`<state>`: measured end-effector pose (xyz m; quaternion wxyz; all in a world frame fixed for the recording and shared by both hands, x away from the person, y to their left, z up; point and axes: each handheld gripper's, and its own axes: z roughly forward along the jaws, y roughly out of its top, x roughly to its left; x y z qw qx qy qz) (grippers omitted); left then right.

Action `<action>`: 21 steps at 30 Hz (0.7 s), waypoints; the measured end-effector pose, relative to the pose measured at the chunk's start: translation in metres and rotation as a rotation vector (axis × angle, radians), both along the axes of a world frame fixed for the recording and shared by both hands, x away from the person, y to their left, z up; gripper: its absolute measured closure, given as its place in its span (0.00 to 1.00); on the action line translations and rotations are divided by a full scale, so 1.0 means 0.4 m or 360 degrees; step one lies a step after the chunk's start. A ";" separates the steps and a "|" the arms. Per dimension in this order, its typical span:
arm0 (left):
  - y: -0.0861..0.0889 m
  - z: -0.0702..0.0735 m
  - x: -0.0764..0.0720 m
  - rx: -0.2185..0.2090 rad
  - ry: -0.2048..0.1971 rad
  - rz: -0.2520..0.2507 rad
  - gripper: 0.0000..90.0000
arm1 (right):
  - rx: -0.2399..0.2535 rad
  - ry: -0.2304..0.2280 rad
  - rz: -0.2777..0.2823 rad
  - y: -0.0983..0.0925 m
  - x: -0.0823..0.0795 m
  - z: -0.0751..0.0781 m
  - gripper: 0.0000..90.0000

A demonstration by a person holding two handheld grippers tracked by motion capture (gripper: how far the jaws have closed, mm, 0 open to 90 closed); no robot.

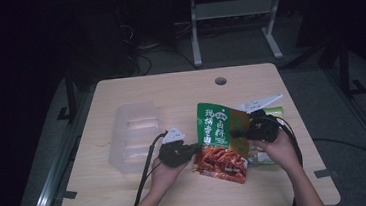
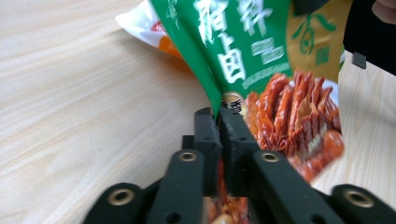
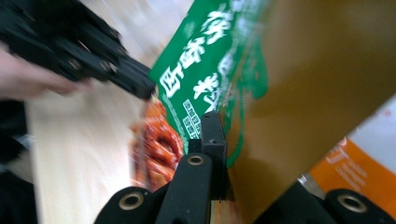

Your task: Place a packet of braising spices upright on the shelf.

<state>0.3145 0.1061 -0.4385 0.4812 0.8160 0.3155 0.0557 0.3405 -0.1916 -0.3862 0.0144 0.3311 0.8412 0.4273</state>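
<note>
One green snack pouch [image 1: 219, 142] in play, one clear plastic tray [image 1: 136, 134] off to the left on the worktop [image 1: 180, 90], another packet [image 3: 355, 168] peeking out beneath. The pouch hangs stretched between the two tongs, just above the wood. Left tongs [image 2: 219, 121] are clamped tight on its left edge; right tongs [image 3: 215, 130] pinch its right edge, jaws fully closed.

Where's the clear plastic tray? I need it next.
In the high view, the clear plastic tray lies on the table's left half, just left of the left claw.
</note>
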 end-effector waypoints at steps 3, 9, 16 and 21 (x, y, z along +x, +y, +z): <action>0.013 0.019 -0.018 -0.0018 -0.0052 0.0007 0.82 | 0.0079 -0.0062 -0.0003 -0.006 -0.019 0.030 1.00; 0.022 0.040 -0.068 0.0063 -0.0156 -0.0039 0.69 | 0.0070 -0.0179 0.0020 0.016 -0.064 0.086 1.00; 0.047 0.042 -0.111 0.0095 -0.0169 -0.0081 0.65 | 0.0018 -0.0265 0.0059 0.061 -0.073 0.131 1.00; 0.073 0.037 -0.144 0.0111 -0.0174 -0.0125 0.63 | -0.0006 -0.0323 0.0065 0.089 -0.062 0.163 1.00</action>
